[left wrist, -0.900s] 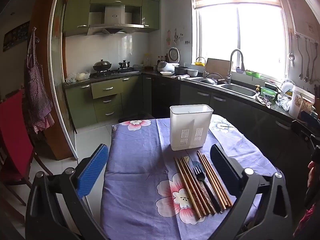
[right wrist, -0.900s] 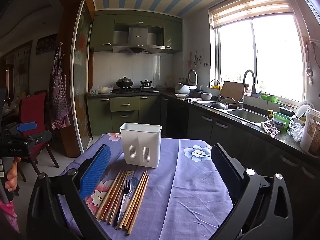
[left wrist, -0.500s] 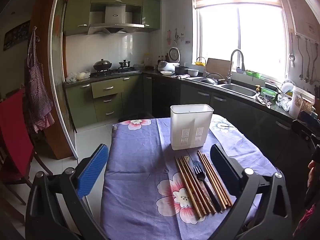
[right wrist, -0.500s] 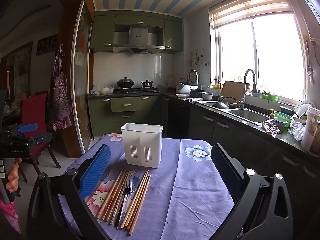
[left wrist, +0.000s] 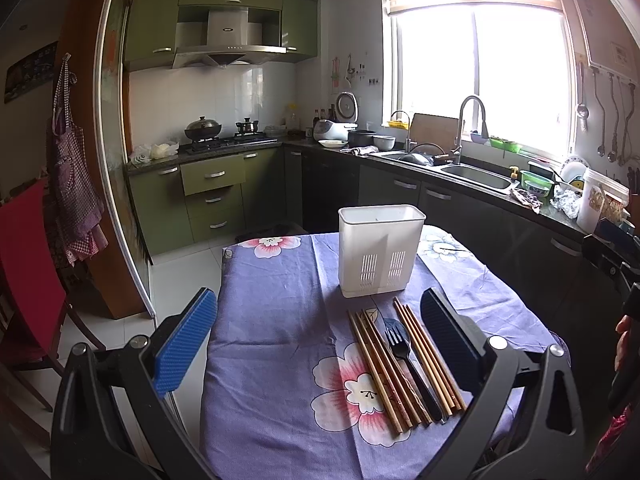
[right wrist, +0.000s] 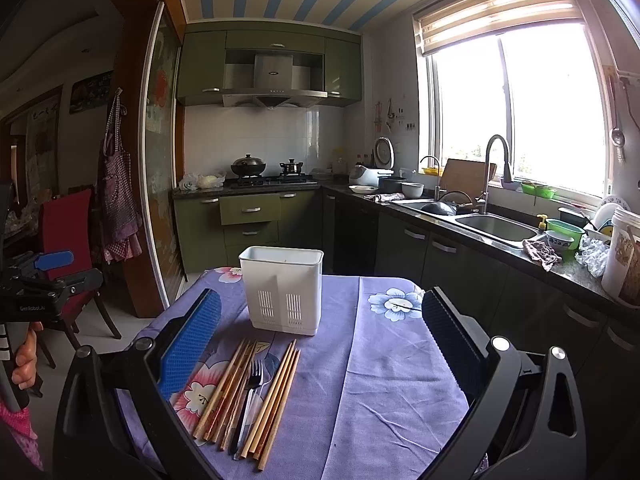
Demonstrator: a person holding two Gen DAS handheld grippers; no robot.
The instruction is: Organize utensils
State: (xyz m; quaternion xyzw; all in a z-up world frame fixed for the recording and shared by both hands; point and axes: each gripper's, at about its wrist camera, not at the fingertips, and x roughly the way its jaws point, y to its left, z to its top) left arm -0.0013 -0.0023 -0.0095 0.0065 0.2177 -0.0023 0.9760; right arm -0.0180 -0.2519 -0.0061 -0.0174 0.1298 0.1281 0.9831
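Note:
A white slotted utensil holder [left wrist: 379, 252] [right wrist: 285, 290] stands upright on a table with a purple flowered cloth [left wrist: 272, 320] [right wrist: 380, 380]. In front of it lie several wooden chopsticks [left wrist: 376, 364] [right wrist: 276, 392] side by side, with a black fork [left wrist: 404, 356] [right wrist: 250, 392] and a dark spoon between them. My left gripper [left wrist: 316, 328] hovers open above the near table edge, the utensils just inside its right finger. My right gripper [right wrist: 320, 332] is open too, held above the table, with the utensils near its left finger. Neither holds anything.
Dark kitchen counters with a sink [left wrist: 476, 176] [right wrist: 496, 226] run along the right. Green cabinets and a stove [left wrist: 224, 144] stand at the back. A red chair [left wrist: 28, 264] [right wrist: 68, 240] is at the left. The other gripper and a hand [right wrist: 24, 360] show at the left edge of the right wrist view.
The right wrist view has drifted slightly, with the holder and utensils shifting a little right. The left view is unchanged and both grippers stay open.

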